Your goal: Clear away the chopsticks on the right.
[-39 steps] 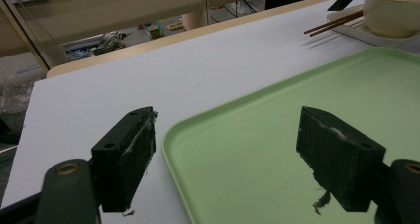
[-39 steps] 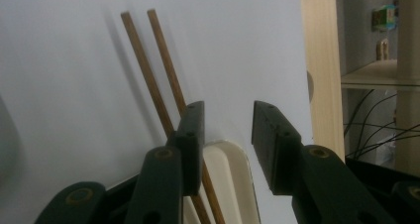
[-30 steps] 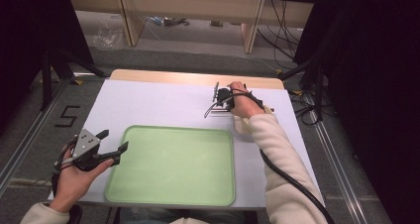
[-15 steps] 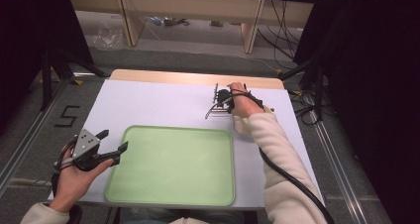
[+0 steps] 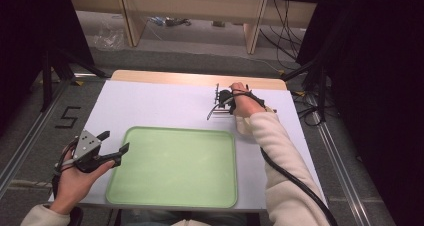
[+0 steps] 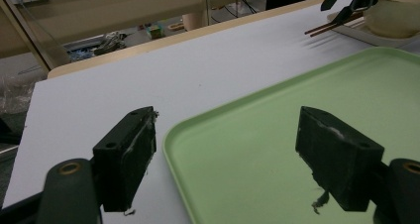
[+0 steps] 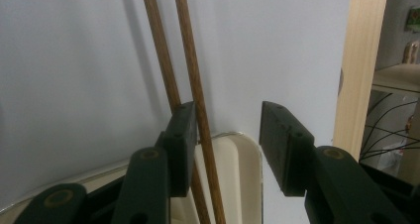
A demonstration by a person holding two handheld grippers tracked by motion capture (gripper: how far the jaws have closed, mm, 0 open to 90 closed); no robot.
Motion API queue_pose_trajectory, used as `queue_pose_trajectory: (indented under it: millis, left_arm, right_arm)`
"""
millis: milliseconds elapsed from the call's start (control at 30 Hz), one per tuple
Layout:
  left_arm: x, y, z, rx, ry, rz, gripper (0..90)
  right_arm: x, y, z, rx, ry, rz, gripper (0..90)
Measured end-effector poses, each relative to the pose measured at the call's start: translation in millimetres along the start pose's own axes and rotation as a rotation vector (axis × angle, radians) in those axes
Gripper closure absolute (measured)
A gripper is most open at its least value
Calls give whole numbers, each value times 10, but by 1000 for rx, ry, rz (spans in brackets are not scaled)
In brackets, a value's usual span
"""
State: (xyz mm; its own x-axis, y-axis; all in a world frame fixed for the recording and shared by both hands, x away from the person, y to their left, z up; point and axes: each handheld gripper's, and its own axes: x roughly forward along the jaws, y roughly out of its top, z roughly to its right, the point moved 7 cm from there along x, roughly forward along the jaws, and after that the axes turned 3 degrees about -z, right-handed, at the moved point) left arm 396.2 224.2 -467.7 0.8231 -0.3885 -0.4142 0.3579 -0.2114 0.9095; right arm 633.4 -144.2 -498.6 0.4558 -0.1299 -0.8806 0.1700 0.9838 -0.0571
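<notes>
Two brown wooden chopsticks (image 7: 190,60) lie side by side, their near ends resting on a cream dish (image 7: 245,169) at the far right of the white table. My right gripper (image 7: 228,117) is open around them; its jaws have just been opening, and the sticks lie close to the left pad with a wide gap to the right pad. From above, the right gripper (image 5: 218,105) points left near the table's far edge. My left gripper (image 5: 115,141) is open and holds nothing, at the left rim of the green tray (image 5: 150,196). Its pads (image 6: 126,159) straddle the tray's corner (image 6: 171,140).
The white tabletop (image 5: 160,103) has a wooden strip (image 5: 165,77) along its far edge. From the left gripper view, the chopsticks (image 6: 329,26) and the right gripper (image 6: 349,1) are at the far right. A black cable (image 5: 295,181) trails along the right sleeve.
</notes>
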Motion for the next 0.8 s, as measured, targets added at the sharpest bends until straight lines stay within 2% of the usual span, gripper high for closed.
queue_pose_trajectory:
  millis: [500,700,733,800]
  left_arm:
    - [-1,2,-3,-1,0,2,236]
    - [-3,3,-5,0,2,2,237]
    - [-2,2,-5,-2,1,2,238]
    - [-1,1,-6,-1,1,1,238]
  right_arm:
    - [17,24,18,-19,10,-18,595]
    - [29,23,18,-14,18,-19,612]
    - [23,10,-6,10,30,-36,613]
    - [23,8,-6,7,34,-40,618]
